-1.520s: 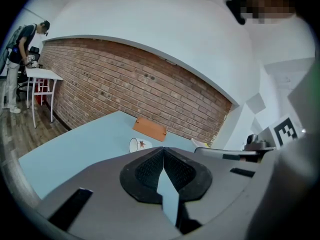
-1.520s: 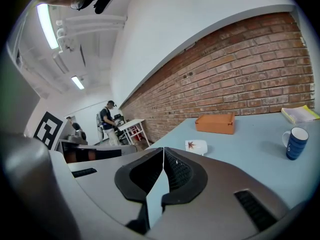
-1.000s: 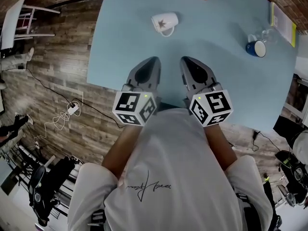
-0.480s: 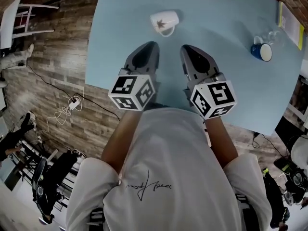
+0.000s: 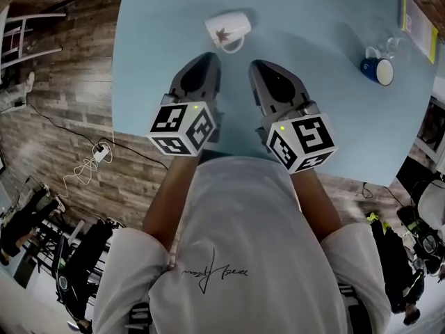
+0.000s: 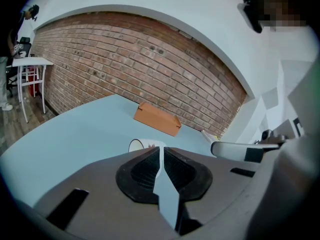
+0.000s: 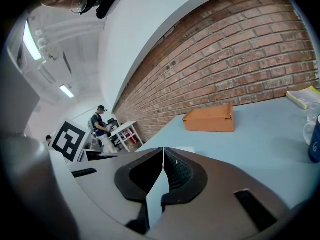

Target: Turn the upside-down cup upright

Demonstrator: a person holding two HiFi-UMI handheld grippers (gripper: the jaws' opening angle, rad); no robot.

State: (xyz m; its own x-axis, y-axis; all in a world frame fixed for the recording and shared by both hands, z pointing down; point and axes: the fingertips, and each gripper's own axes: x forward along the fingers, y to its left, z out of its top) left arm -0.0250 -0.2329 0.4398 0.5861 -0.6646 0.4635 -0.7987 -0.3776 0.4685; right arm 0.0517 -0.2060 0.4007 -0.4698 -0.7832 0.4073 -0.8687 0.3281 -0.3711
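Observation:
A white cup [image 5: 227, 28] with a leaf print rests on the light blue table [image 5: 320, 117], apparently on its side, with its handle toward me. In the left gripper view only its rim [image 6: 136, 145] peeks above the jaws. My left gripper [image 5: 208, 58] is shut and empty, a short way on the near side of the cup. My right gripper [image 5: 258, 65] is also shut and empty, beside the left one and to the cup's near right. Both sets of jaws meet at their tips in the left gripper [image 6: 160, 149] and right gripper [image 7: 163, 150] views.
A blue mug [image 5: 376, 69] and a clear glass [image 5: 393, 46] stand at the table's right, with a book [image 5: 416, 21] past them. An orange box [image 6: 157, 119] lies at the far edge by the brick wall. Wood floor with cables lies to the left.
Both grippers have moved forward over the table, closing the distance to the white cup. They stay shut. The cup has not moved.

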